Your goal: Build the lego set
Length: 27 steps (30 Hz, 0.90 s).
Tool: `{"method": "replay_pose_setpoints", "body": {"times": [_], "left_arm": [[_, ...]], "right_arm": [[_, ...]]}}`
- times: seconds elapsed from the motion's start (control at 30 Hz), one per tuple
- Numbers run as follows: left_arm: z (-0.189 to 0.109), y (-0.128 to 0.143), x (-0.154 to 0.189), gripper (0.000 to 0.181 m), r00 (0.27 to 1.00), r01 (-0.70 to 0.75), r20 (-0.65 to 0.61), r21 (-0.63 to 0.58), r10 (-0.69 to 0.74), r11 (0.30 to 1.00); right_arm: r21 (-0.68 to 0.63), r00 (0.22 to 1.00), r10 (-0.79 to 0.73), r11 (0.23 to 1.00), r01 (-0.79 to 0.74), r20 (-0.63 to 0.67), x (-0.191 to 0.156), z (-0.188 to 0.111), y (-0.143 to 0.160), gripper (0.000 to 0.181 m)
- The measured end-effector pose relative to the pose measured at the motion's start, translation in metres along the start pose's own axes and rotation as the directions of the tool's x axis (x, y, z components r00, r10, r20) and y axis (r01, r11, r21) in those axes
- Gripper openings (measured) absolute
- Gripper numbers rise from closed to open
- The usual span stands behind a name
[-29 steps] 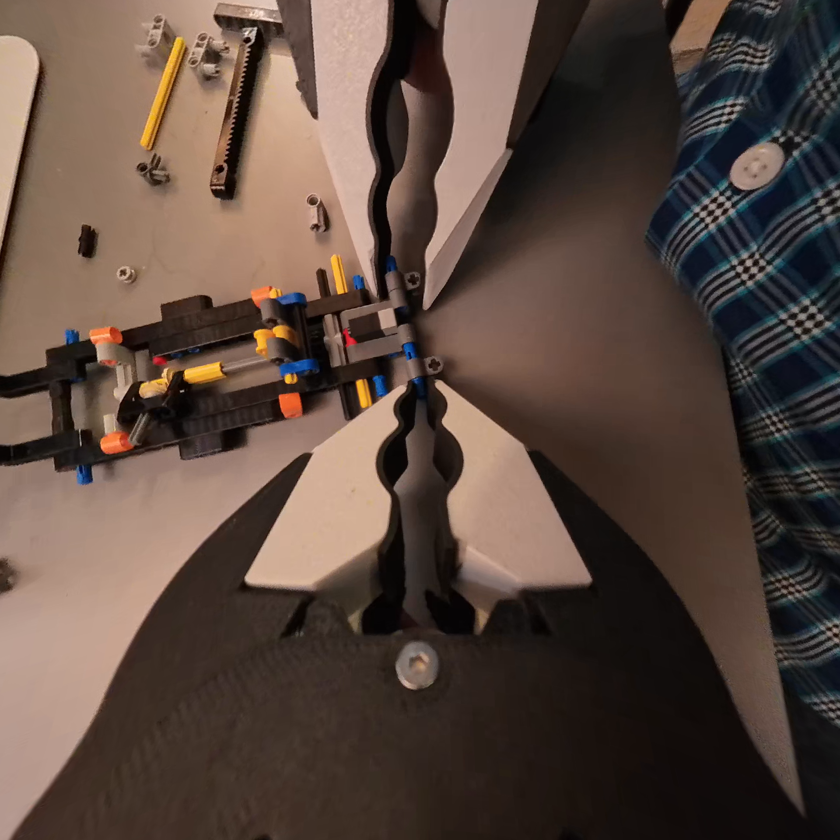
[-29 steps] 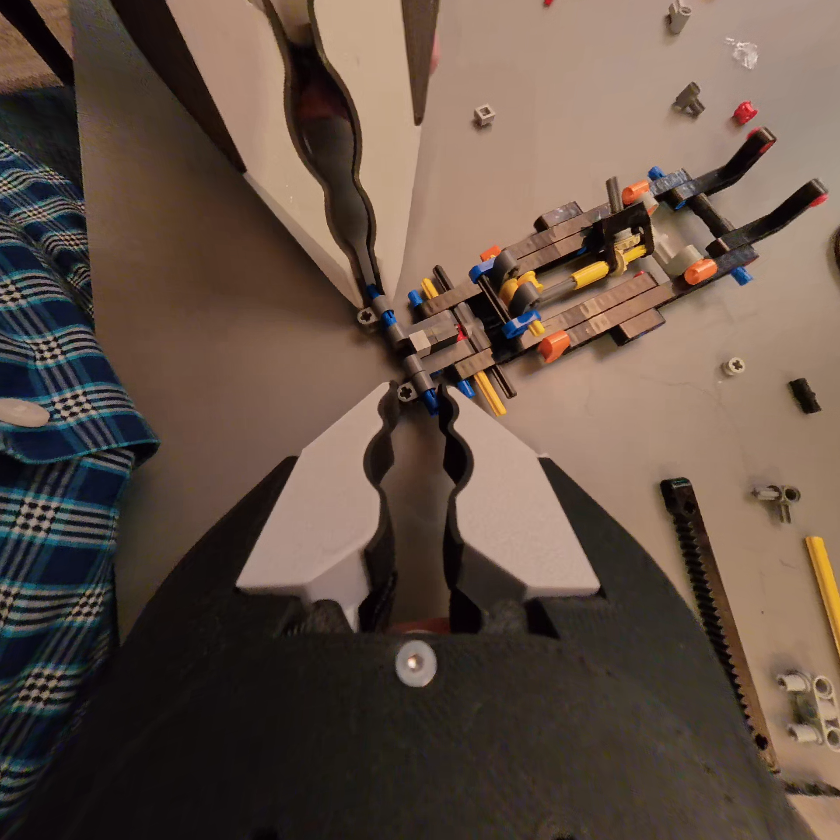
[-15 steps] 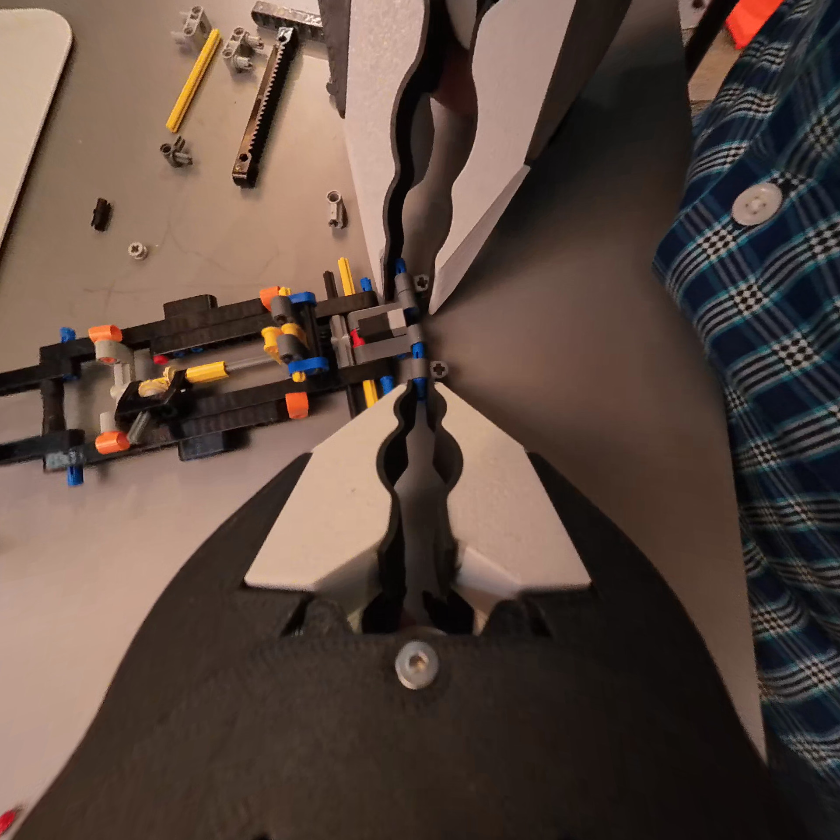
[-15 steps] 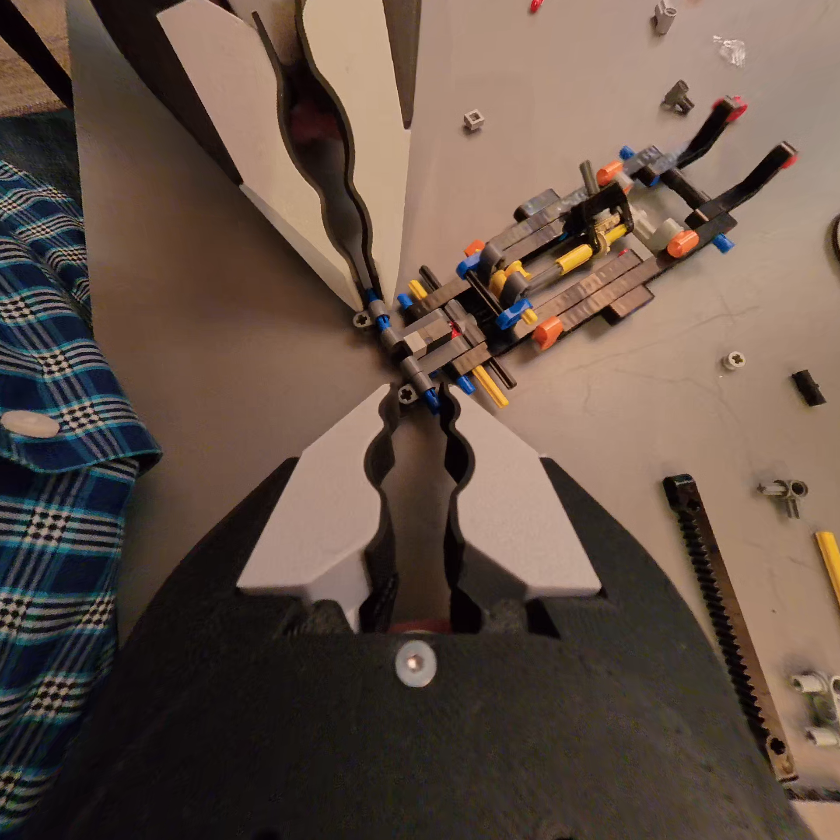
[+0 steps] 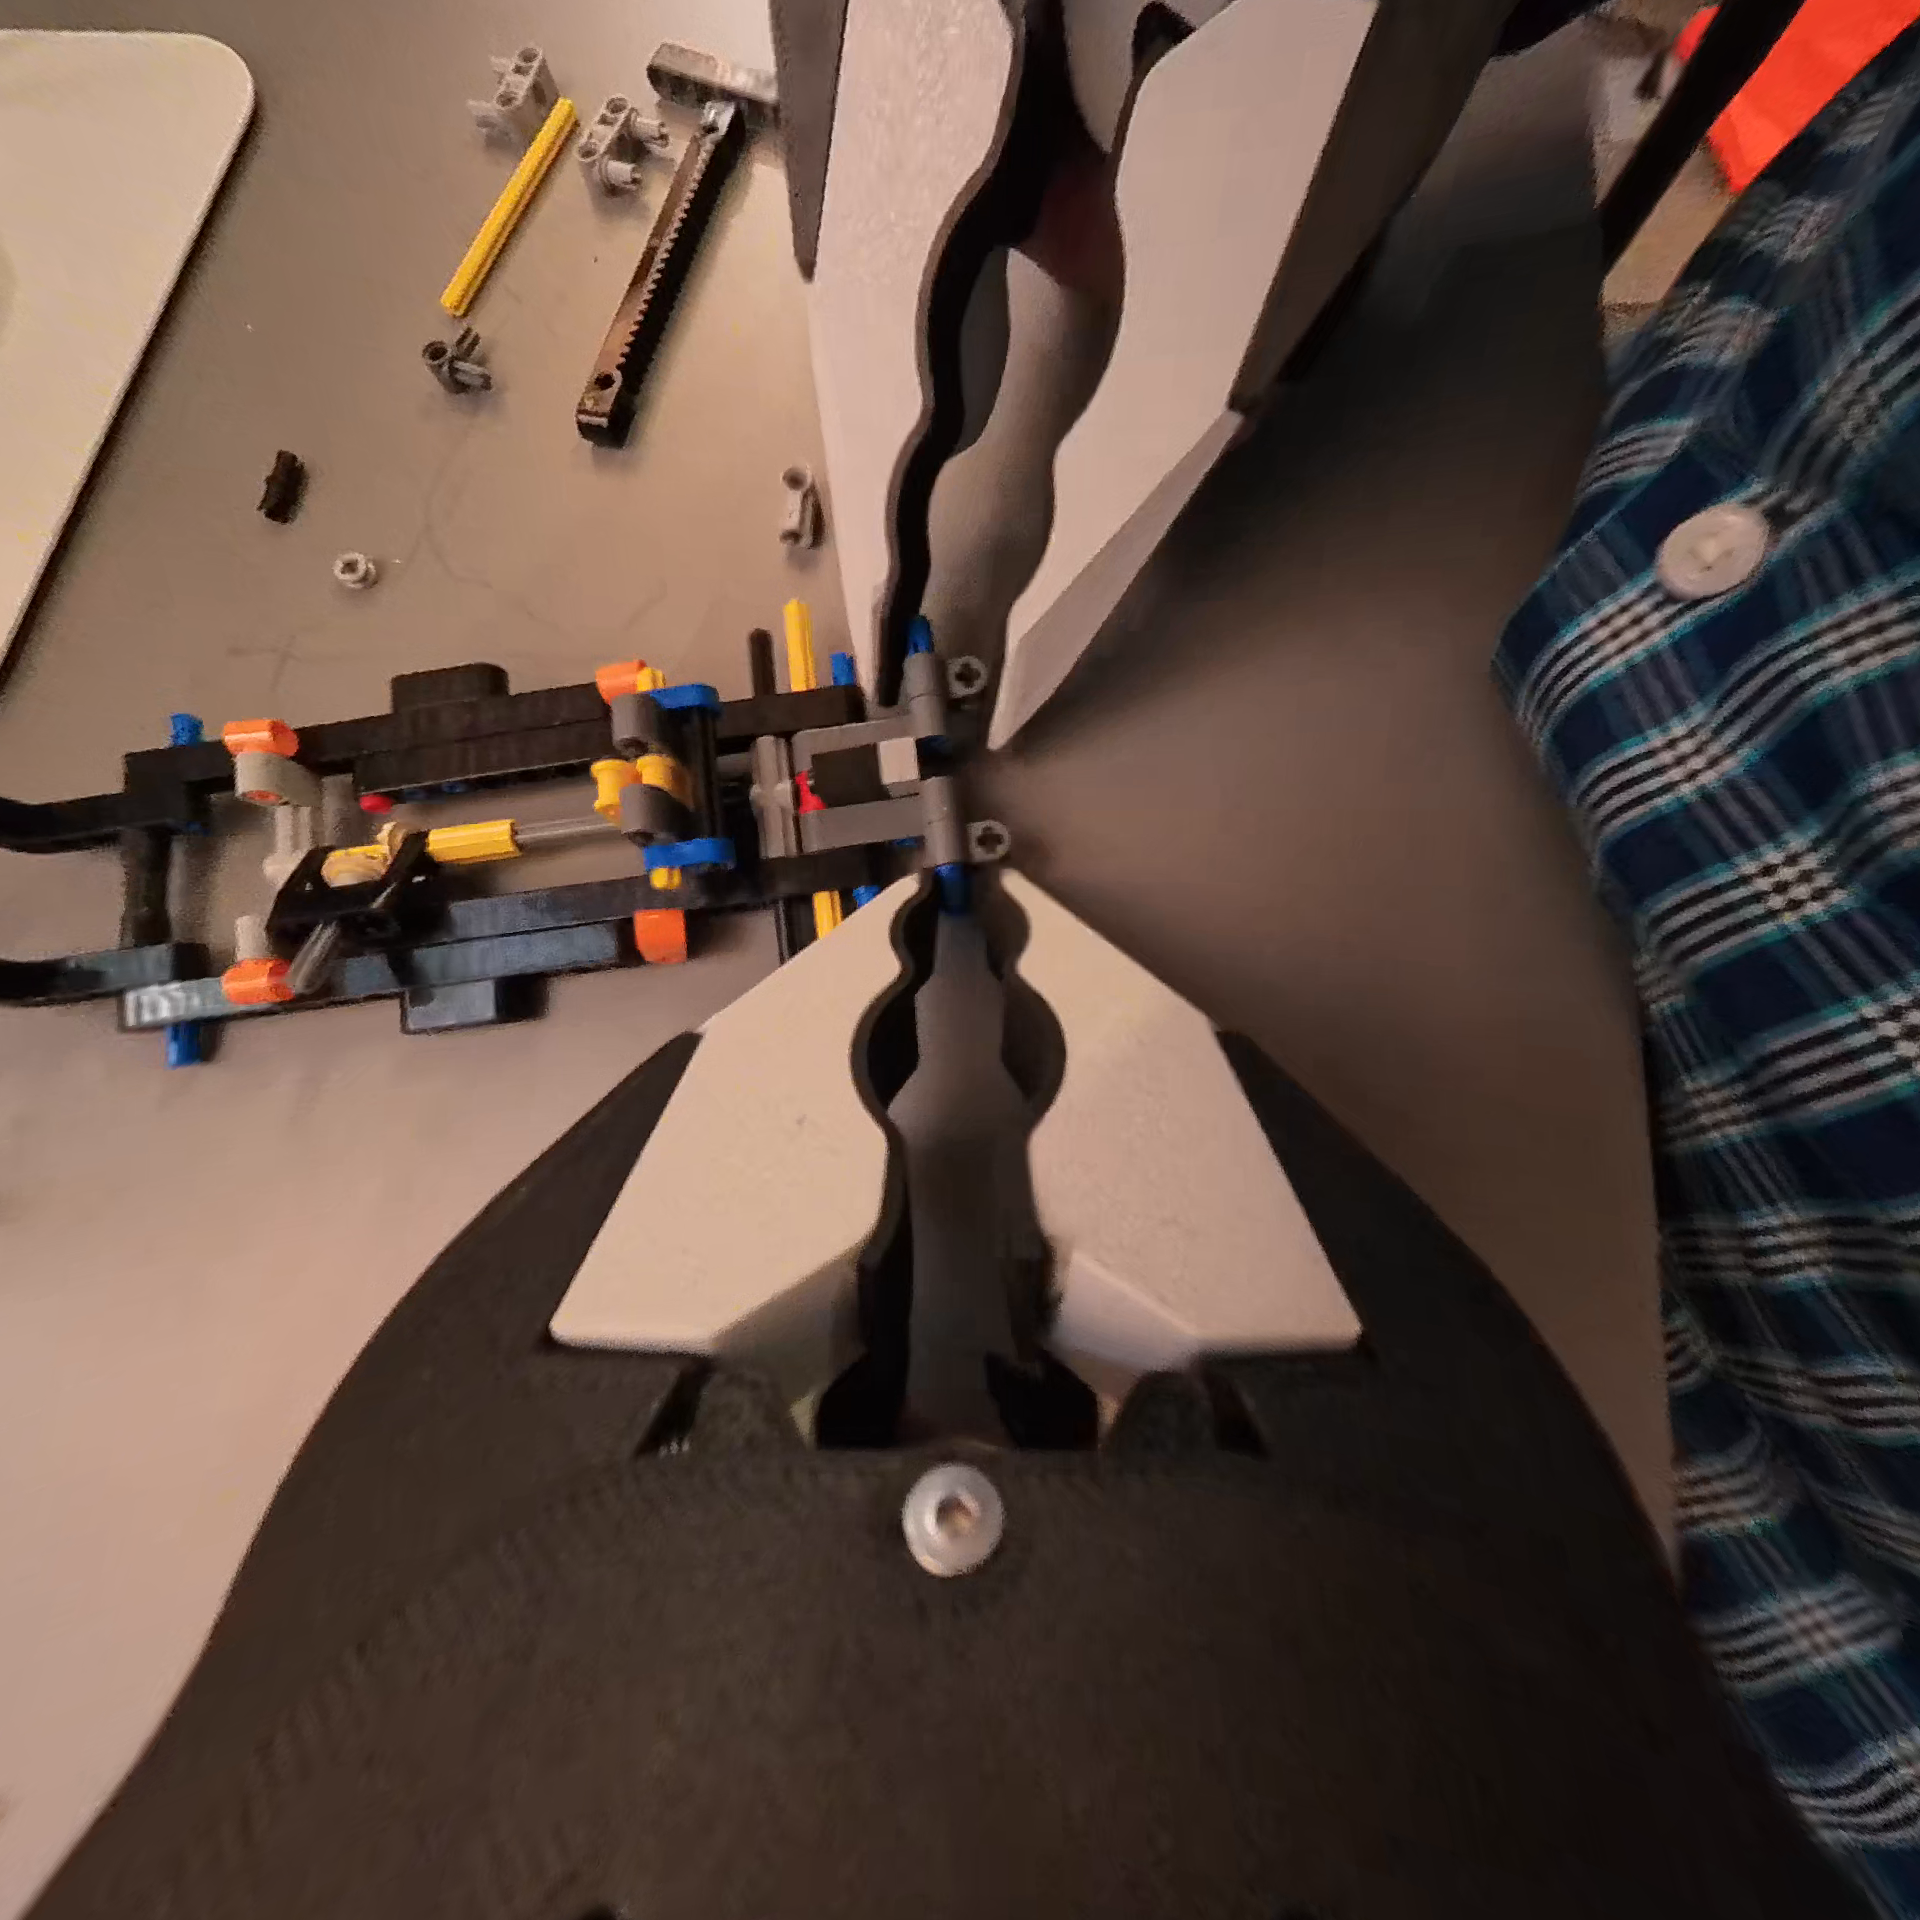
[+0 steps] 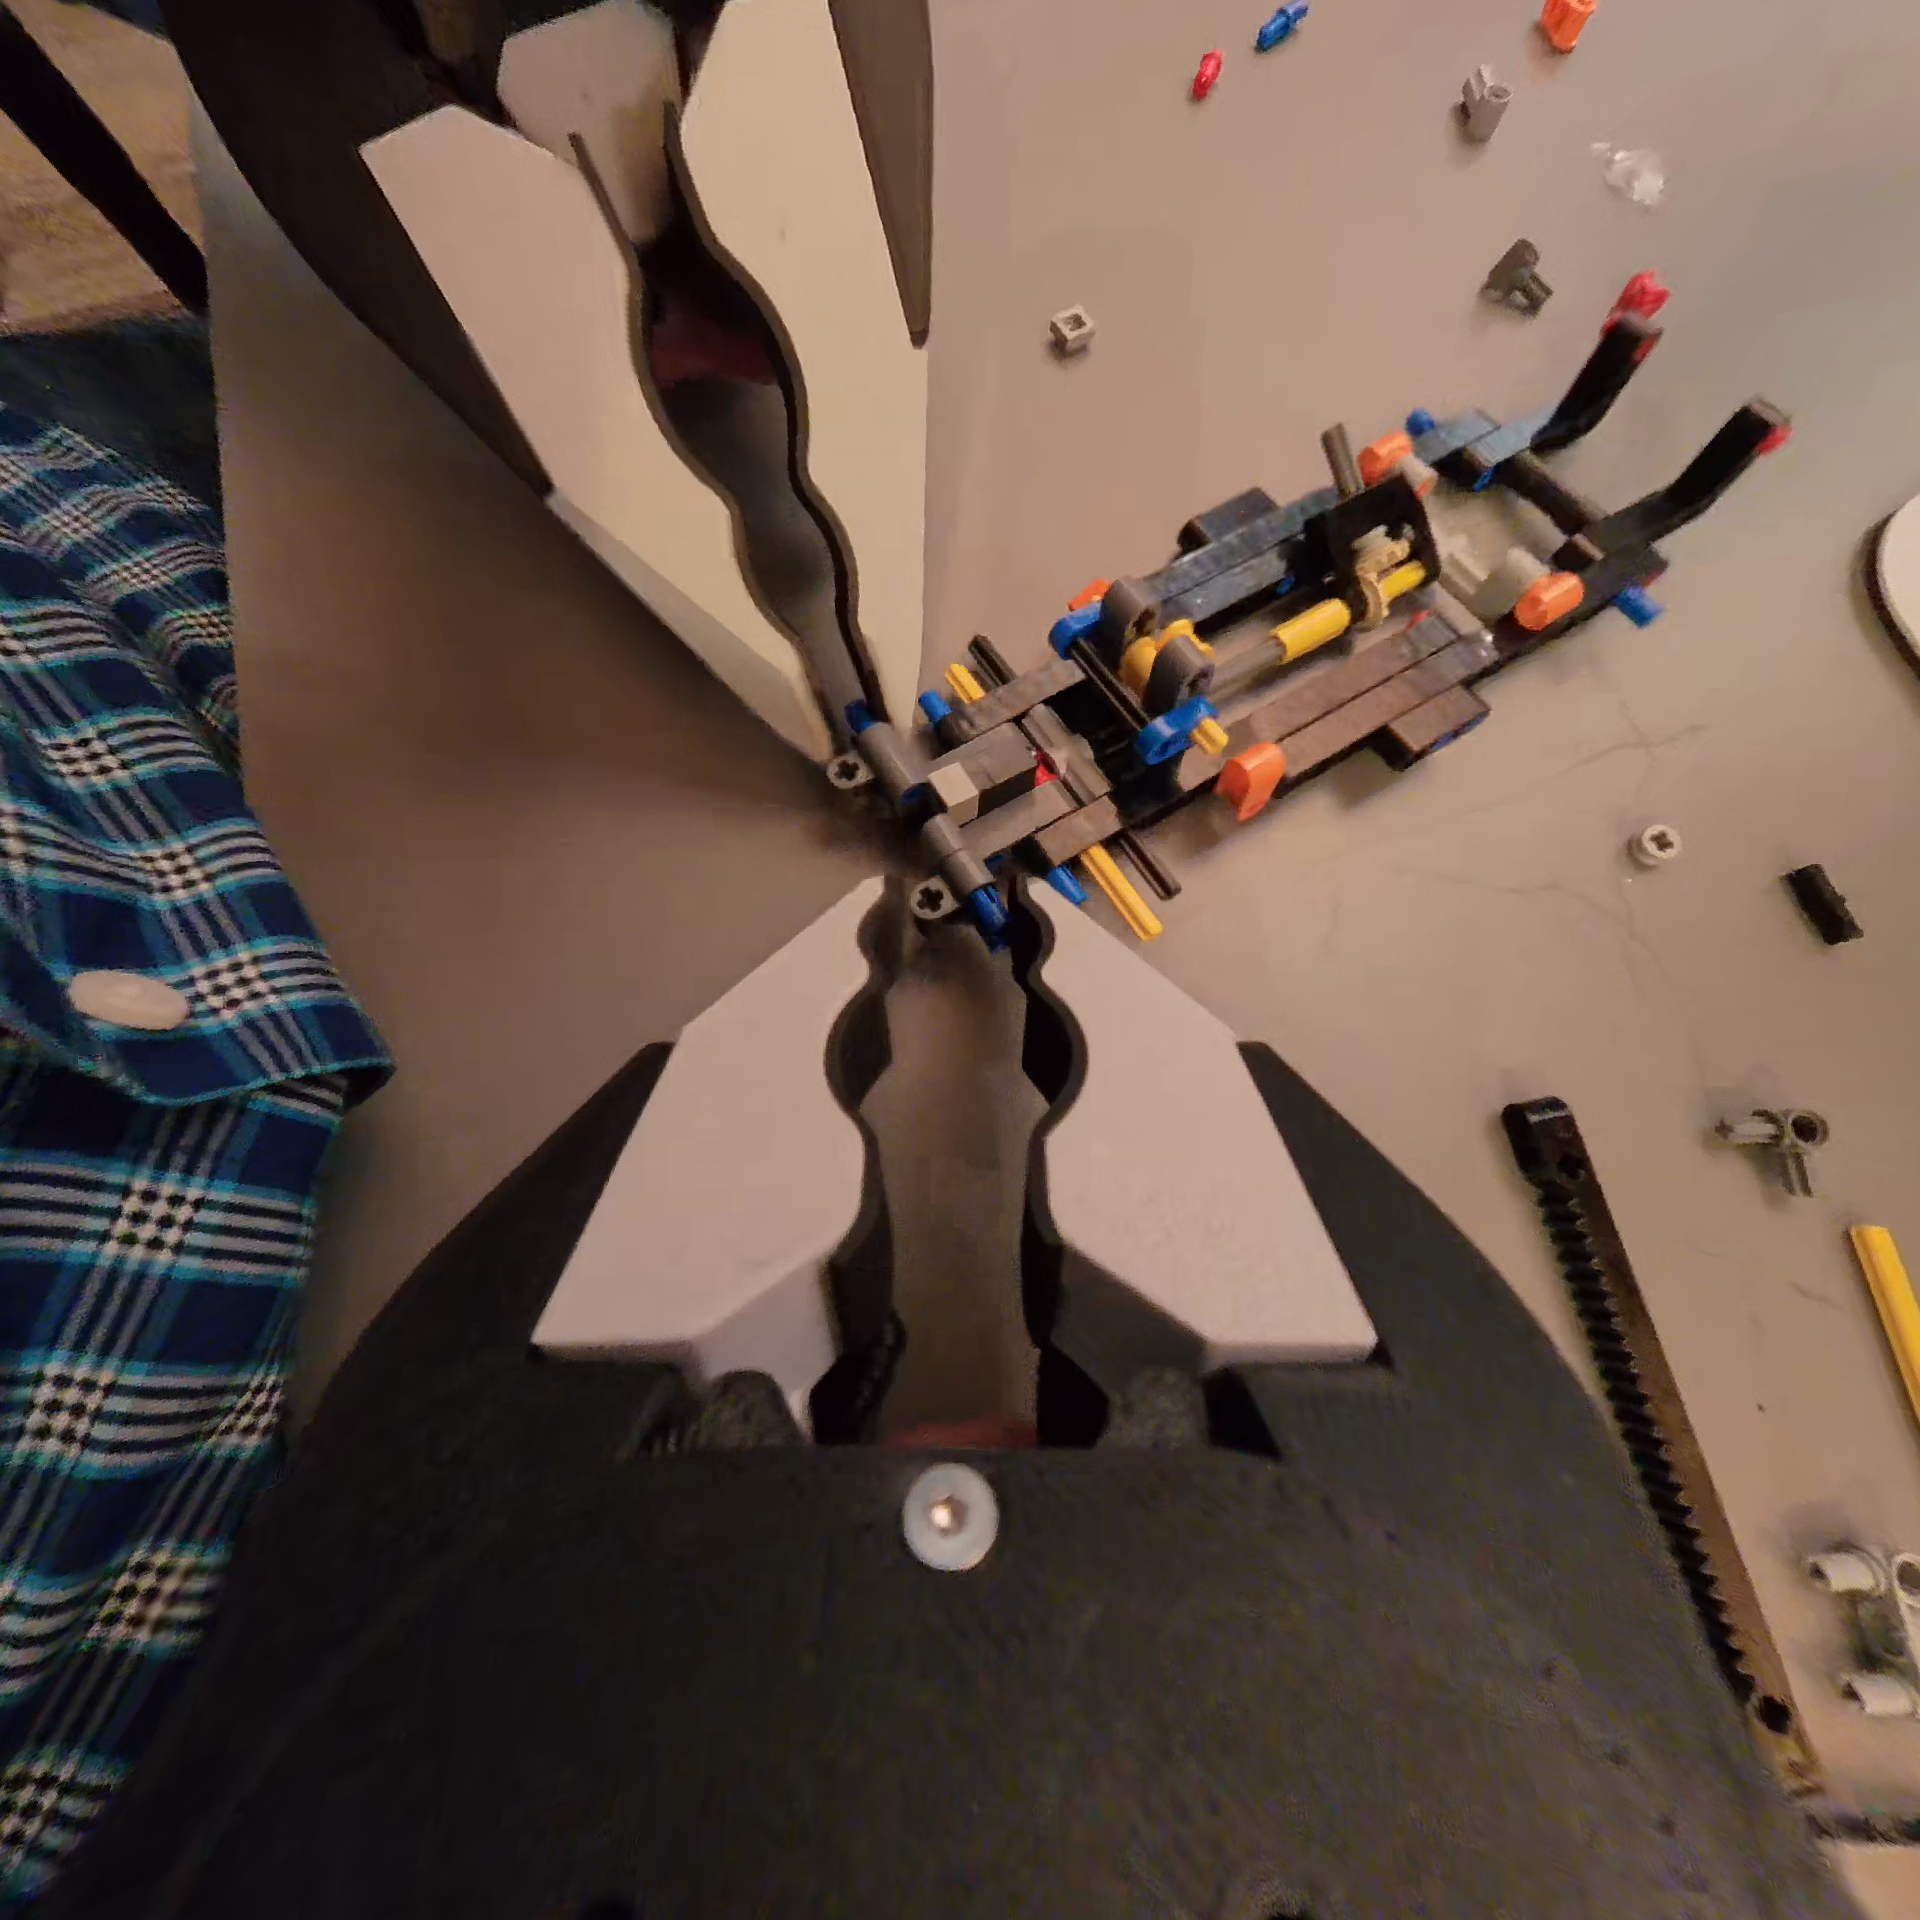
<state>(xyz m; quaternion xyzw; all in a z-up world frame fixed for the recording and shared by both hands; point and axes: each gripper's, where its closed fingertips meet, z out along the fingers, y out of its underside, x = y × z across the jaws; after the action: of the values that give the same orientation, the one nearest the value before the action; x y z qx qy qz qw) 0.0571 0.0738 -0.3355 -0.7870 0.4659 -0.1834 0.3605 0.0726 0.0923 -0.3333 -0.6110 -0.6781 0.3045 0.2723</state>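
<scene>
Your lego chassis [image 5: 499,821] lies flat on the grey table [image 5: 436,1226], a long black frame with orange bushes, blue pins and a yellow piston rod down its middle, and it stretches away to the left of your left gripper [image 5: 951,899]. The near end carries a grey cross-piece [image 5: 940,764] with a blue pin sticking out each side. You have your left gripper pinched narrow on the blue pin nearest it, fingertips right against the grey piece. Your right gripper [image 6: 971,914] comes in from the opposite side and is closed down on the other blue pin, so the two tips face each other across that cross-piece, almost touching. From the right wrist view the chassis runs off up and to the right of the fingertips.

Beyond your right gripper, loose parts sit well apart from the build: a black toothed rack [image 5: 665,275], a yellow axle [image 5: 509,203] beside it, small grey connectors [image 5: 618,145], a short black pin [image 5: 281,483] and a pale grey bush [image 5: 355,568]. A pale rounded board [image 5: 94,260] lies at the far left. Your blue plaid shirt [image 5: 1766,935] fills the right edge.
</scene>
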Motion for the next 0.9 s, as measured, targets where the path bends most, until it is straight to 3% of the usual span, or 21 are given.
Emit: {"method": "replay_pose_setpoints", "body": {"times": [0.03, 0.3, 0.47, 0.6, 0.73, 0.9], "left_arm": [[-0.002, -0.003, 0.002, 0.013, 1.000, 0.013, -0.003, 0.014, -0.013, 1.000], [-0.020, -0.004, -0.002, 0.020, 0.991, 0.104, 0.080, 0.036, -0.106, 0.994], [-0.020, -0.005, -0.001, 0.020, 0.985, 0.116, 0.125, 0.034, -0.119, 0.993], [-0.037, -0.005, -0.022, 0.026, 0.962, 0.122, 0.241, 0.039, -0.128, 0.992], [-0.056, -0.009, -0.040, 0.034, 0.932, 0.201, 0.285, 0.108, -0.224, 0.974], [-0.053, -0.003, -0.045, 0.048, 0.900, 0.271, 0.324, 0.112, -0.293, 0.956]], "right_arm": [[0.008, 1.000, 0.002, 1.000, -0.002, 0.001, 0.001, -0.003, -0.002, 0.020], [0.015, 1.000, 0.002, 1.000, -0.002, -0.001, 0.001, -0.022, -0.001, 0.025], [-0.010, 0.998, 0.016, 1.000, -0.015, 0.068, -0.007, -0.022, 0.005, 0.026], [0.029, 1.000, -0.005, 1.000, 0.004, 0.011, 0.004, -0.042, -0.003, 0.028], [0.052, 0.999, 0.000, 0.999, 0.003, -0.043, 0.012, -0.059, -0.002, 0.032], [0.078, 0.992, -0.007, 0.997, 0.017, -0.127, 0.022, -0.077, -0.006, 0.036]]}}
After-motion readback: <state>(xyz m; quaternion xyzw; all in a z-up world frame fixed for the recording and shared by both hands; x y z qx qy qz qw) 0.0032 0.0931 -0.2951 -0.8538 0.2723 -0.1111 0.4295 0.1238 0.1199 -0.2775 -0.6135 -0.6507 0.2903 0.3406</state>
